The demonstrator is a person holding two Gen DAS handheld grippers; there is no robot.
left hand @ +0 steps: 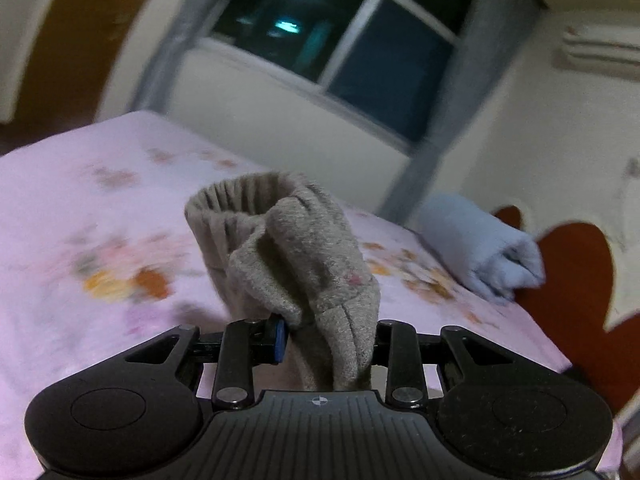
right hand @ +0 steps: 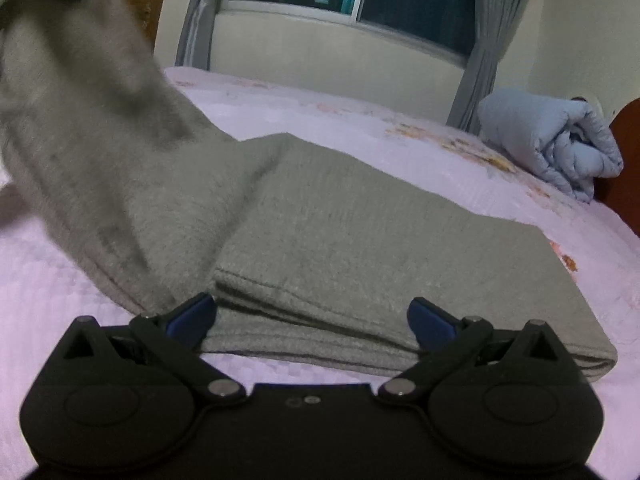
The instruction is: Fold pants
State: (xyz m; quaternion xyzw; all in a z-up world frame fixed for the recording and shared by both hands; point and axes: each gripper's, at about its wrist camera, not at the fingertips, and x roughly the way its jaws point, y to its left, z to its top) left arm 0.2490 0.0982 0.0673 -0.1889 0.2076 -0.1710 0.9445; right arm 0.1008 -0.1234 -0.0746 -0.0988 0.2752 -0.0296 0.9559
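Observation:
The grey knit pants [right hand: 360,232] lie partly folded on the pink bed [right hand: 320,108] in the right wrist view. One end rises up to the top left, blurred. My right gripper [right hand: 312,320] is open and empty, its blue pads [right hand: 192,316] just above the near folded edge. In the left wrist view my left gripper [left hand: 320,332] is shut on the ribbed end of the pants [left hand: 288,248] and holds it up above the bed [left hand: 80,208]. The right pad is hidden by cloth.
A rolled light-blue quilt [right hand: 552,148] lies at the far right of the bed, also in the left wrist view [left hand: 480,248]. A red-brown headboard [left hand: 576,280] stands behind it. A window with grey curtains [right hand: 484,48] is on the far wall.

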